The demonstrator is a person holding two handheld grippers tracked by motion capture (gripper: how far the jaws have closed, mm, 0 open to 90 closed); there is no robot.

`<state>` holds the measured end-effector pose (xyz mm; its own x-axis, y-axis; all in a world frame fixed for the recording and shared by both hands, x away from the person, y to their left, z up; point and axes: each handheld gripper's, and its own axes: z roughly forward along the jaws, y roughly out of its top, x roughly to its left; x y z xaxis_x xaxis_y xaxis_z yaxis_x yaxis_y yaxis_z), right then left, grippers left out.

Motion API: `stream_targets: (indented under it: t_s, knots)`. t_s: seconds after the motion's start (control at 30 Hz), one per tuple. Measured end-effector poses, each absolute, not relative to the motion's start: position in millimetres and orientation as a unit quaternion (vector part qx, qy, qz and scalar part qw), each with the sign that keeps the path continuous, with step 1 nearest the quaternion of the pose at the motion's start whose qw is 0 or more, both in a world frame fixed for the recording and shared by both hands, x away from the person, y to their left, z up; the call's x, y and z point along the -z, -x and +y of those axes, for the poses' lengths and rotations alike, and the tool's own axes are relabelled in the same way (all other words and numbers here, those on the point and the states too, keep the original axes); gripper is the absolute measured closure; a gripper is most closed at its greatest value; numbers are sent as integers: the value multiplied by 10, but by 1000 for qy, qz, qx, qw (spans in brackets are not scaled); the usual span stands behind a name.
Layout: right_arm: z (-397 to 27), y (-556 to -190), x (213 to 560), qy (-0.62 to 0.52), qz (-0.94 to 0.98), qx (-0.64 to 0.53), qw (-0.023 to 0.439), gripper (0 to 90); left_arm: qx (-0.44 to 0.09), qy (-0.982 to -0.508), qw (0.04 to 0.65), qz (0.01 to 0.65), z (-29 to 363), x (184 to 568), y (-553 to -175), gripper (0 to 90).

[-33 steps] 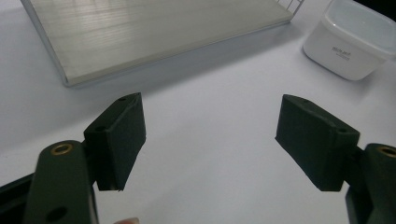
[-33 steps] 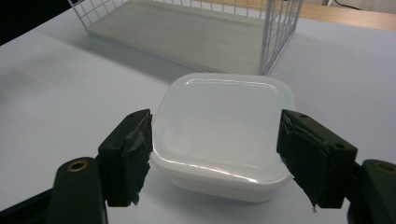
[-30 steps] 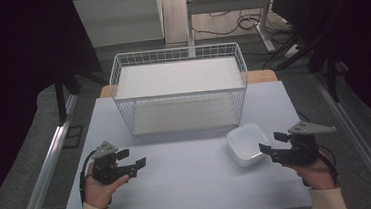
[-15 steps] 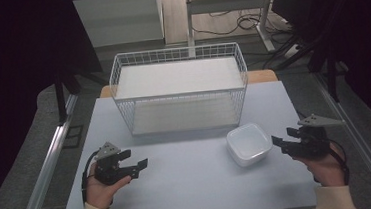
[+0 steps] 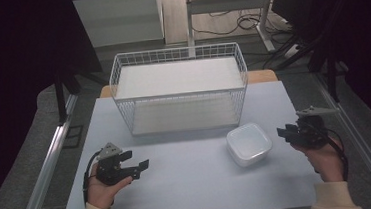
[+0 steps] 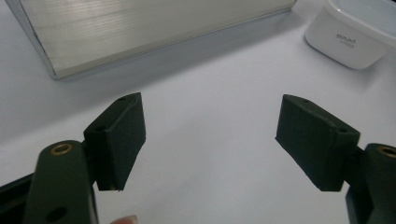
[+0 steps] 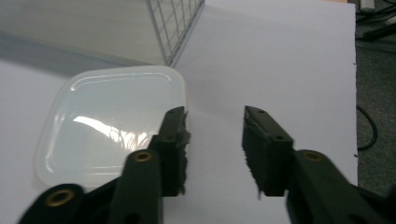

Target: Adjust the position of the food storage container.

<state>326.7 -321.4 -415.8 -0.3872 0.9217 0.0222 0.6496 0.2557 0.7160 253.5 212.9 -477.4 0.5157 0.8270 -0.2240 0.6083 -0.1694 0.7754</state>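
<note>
A white lidded plastic container [image 5: 249, 143] sits on the pale table [image 5: 195, 184], in front of the right end of a white wire basket [image 5: 179, 87]. My right gripper [image 5: 283, 132] hovers just right of the container without touching it. In the right gripper view [image 7: 215, 114] its jaws have just been closing and stand partly apart with nothing between them; the container [image 7: 112, 126] lies to their left. At the table's front left, my left gripper [image 5: 136, 159] is held wide open over bare table [image 6: 210, 107], with the container [image 6: 355, 32] far off.
The wire basket [image 7: 177, 28] stands at the back middle of the table, its solid base [image 6: 140, 28] resting on the surface. Metal rails [image 5: 48, 165] run along both table sides. Desk legs and cables [image 5: 227, 26] lie on the floor beyond.
My right gripper has drawn back to the right, away from the container's edge, and its jaws have narrowed. The container and the left hand have stayed put.
</note>
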Motion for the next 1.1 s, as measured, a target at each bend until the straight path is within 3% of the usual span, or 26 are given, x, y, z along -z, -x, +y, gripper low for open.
stream_targets:
  t_s: [0.4,1.1]
  knots:
    - [-2985,-3641,4304,-509,794,-280,181,882,-125,-751,436,480,2145,4784,-2521,236]
    - [-2813,-3810,4562,-490,824,-228,172,896,-127,-751,429,485,2172,4823,-2511,238]
